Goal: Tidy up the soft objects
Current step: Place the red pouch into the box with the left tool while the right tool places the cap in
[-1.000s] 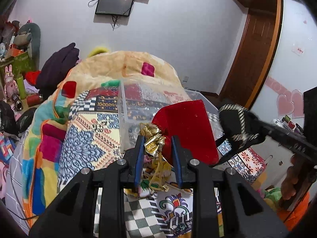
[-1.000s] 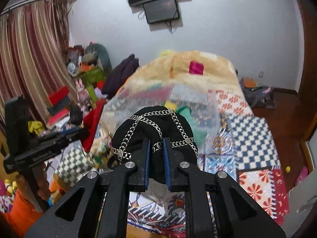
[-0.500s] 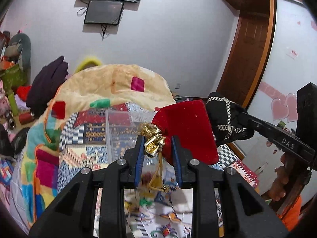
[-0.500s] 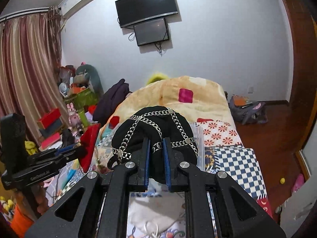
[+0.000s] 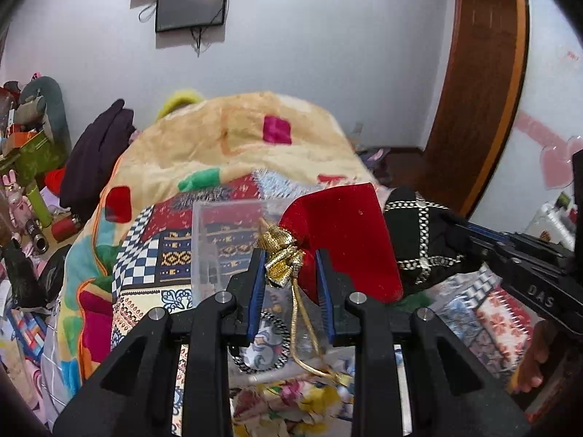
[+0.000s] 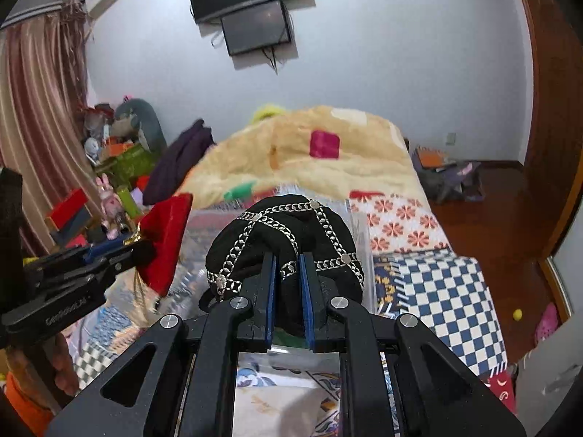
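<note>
My left gripper [image 5: 290, 267] is shut on the gold-tied neck of a red velvet pouch [image 5: 346, 233], held above a clear plastic box [image 5: 226, 240] on the bed. Its gold cord [image 5: 302, 327] hangs down. My right gripper [image 6: 288, 276] is shut on a black cap with silver chains [image 6: 288, 229], held over the same clear box [image 6: 360, 255]. The cap also shows in the left wrist view [image 5: 419, 240], just right of the pouch. The pouch shows at the left in the right wrist view [image 6: 165, 233]. The two held things are close together.
The bed carries a patchwork quilt [image 5: 145, 255] and a yellow fleece blanket [image 5: 247, 138]. A dark garment [image 5: 94, 156] and cluttered toys and boxes [image 6: 116, 167] lie at the left. A wooden door [image 5: 477, 109] and a bag on the floor [image 6: 448, 178] are at the right.
Both grippers swung up and back down while keeping their grips. The pouch and cap now sit closer together over the clear box.
</note>
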`<state>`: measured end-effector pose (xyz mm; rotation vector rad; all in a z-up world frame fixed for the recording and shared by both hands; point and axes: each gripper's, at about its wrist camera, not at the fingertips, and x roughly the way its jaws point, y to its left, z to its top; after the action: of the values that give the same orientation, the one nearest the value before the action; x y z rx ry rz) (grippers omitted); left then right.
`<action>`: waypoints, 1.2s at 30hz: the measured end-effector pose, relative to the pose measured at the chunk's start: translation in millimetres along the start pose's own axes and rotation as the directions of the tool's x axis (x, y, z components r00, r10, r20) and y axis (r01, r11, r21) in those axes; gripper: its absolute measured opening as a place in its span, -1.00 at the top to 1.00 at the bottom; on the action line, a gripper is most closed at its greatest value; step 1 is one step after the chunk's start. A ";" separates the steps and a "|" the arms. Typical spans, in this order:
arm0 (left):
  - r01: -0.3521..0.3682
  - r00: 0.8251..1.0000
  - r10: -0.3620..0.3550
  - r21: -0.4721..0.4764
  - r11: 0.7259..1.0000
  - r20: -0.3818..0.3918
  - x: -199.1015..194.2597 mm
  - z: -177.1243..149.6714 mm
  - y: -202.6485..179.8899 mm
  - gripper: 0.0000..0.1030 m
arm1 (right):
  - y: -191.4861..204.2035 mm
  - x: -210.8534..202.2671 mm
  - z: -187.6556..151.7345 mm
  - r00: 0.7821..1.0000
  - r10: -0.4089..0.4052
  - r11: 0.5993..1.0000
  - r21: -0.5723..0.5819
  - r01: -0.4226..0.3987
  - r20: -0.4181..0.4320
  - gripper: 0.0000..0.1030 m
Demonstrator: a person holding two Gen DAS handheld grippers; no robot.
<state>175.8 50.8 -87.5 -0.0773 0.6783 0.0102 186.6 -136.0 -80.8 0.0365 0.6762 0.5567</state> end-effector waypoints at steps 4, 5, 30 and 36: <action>-0.015 0.999 0.015 0.004 1.000 -0.049 20.8 -5.1 2.2 0.48 | -5.6 10.6 -3.1 0.999 -0.003 1.000 0.013 0.004 -0.045 0.78; -0.016 0.998 0.016 0.006 1.000 -0.062 25.5 -6.2 2.3 0.48 | -6.0 13.3 -4.1 0.998 -0.006 1.000 0.013 0.006 -0.056 0.78; 0.018 0.999 -0.018 0.002 1.000 0.033 -33.4 -17.0 -1.9 -0.16 | 0.1 -33.2 -7.0 1.000 -0.025 0.999 -0.045 0.026 0.011 -0.28; 0.008 0.996 -0.008 0.004 1.000 0.084 -62.8 -35.2 -1.7 -0.70 | 8.5 -55.3 -13.2 0.998 -0.013 0.998 -0.061 0.016 0.059 -0.65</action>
<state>104.9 47.4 -75.4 -0.0758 0.5941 0.0047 139.2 -158.2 -57.2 -0.0093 0.6018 0.5602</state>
